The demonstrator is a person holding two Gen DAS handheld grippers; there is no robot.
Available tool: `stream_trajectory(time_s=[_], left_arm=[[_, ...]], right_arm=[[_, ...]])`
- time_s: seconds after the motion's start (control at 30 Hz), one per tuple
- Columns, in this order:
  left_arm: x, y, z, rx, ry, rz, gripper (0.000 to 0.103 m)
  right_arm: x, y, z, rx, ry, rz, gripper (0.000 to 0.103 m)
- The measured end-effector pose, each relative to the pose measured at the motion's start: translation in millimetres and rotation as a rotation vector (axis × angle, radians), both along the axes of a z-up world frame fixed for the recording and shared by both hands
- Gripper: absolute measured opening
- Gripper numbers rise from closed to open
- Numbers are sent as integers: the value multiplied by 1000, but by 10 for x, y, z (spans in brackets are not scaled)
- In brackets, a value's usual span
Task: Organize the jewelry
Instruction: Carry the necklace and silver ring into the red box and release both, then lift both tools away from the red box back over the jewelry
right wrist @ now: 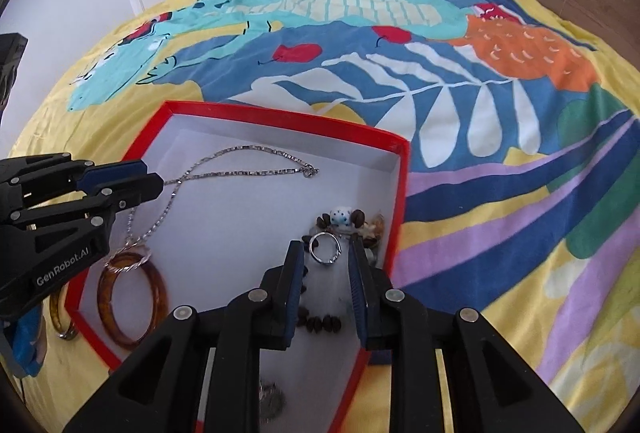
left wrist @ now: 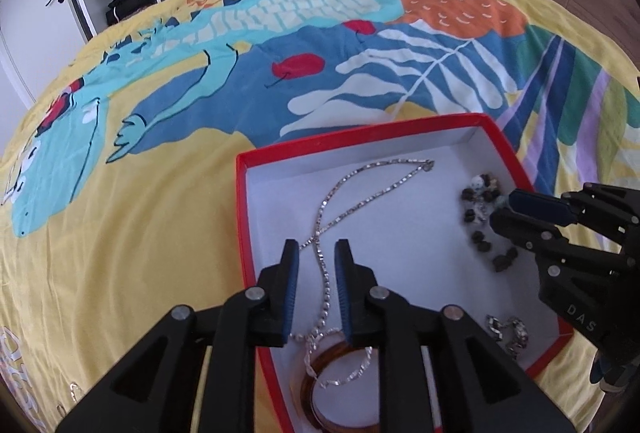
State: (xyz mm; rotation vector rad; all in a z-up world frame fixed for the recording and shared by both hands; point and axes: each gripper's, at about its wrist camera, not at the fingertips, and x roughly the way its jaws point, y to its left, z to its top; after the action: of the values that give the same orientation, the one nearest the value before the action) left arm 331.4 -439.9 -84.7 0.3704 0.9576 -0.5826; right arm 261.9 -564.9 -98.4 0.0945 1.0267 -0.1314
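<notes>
Left wrist view, red box (left wrist: 400, 131) on the bed (left wrist: 160, 233), left gripper (left wrist: 316, 253) fingers apart astride the silver chain (left wrist: 326, 225), right gripper (right wrist: 325, 257) fingers apart around a ring (right wrist: 325, 248), bead bracelet (left wrist: 478, 209) at 3 o'clock, amber bangle (right wrist: 134, 307) inside.

red box (right wrist: 394, 189): open | silver chain (right wrist: 248, 172), amber bangle (right wrist: 132, 307), brown bead bracelet (right wrist: 320, 323), ring (right wrist: 325, 247) inside

Left gripper (left wrist: 316, 253) and right gripper (right wrist: 325, 253) parted, empty.

The amber bangle (left wrist: 340, 393) runs off the bottom edge, partly behind the left claw (left wrist: 316, 253)
</notes>
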Motion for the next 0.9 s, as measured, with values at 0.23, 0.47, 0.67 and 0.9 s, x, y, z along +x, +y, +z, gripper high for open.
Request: stream_trajectory(time_s=[0.23,0.47,0.67,0.9], left_arm=[[-193,121,334,-27,-52,-5,18],[-456,349,767,-60,-118,-5,22],[-719,612,1086,-91,-167,4,34],[-967,1009,1357,-101,-197,29,34]], right_arm=[[-237,7,246,14,-31,-19,25],[-521,150,590,17,-72,-27,26],[-750,346,892,18,-113,-20,29],[-1007,586,1196,21,-150,-15,30]])
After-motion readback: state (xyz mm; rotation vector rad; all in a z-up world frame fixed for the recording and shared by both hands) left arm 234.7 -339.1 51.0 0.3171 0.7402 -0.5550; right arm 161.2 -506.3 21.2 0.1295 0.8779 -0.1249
